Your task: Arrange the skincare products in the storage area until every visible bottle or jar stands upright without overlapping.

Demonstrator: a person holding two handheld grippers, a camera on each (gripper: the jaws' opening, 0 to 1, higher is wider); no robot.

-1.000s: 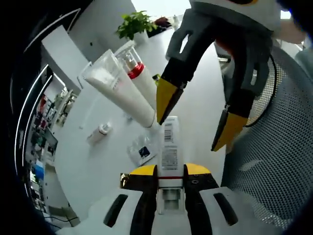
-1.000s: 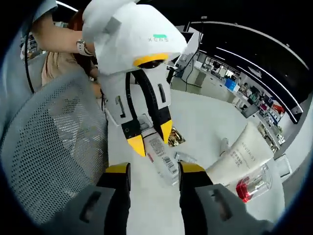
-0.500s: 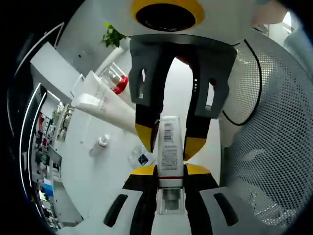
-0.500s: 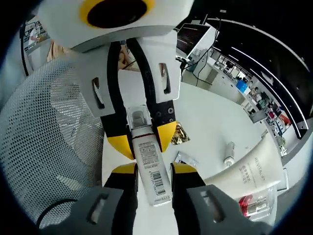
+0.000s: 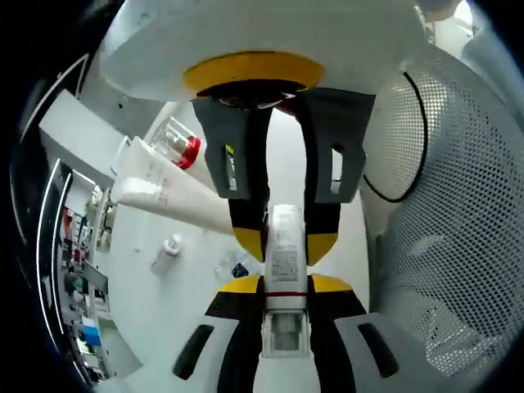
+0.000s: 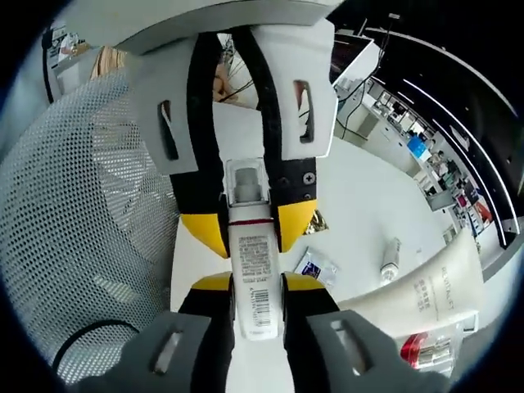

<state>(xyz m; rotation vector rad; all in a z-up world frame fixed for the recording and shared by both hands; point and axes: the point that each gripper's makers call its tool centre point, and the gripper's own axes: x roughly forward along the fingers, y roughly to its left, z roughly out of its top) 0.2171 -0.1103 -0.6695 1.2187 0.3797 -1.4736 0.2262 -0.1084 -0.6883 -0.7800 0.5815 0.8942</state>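
Note:
A slim white tube with a barcode label is held above the white table by both grippers. My left gripper is shut on its capped end. My right gripper comes in from the top of the left gripper view, its yellow tips pressed on the tube's other end. In the right gripper view the same tube runs from my right gripper up into the left gripper. A large white tube and a clear bottle with a red band stand to the left.
A small white bottle and a blue-and-white sachet lie on the table. A gold packet lies beyond the sachet. A grey mesh chair back stands close on the other side. Shelves line the room's edge.
My right gripper, wide open and off to one side a second ago, has come over the tube's free end and closed on it. The left gripper has kept its hold.

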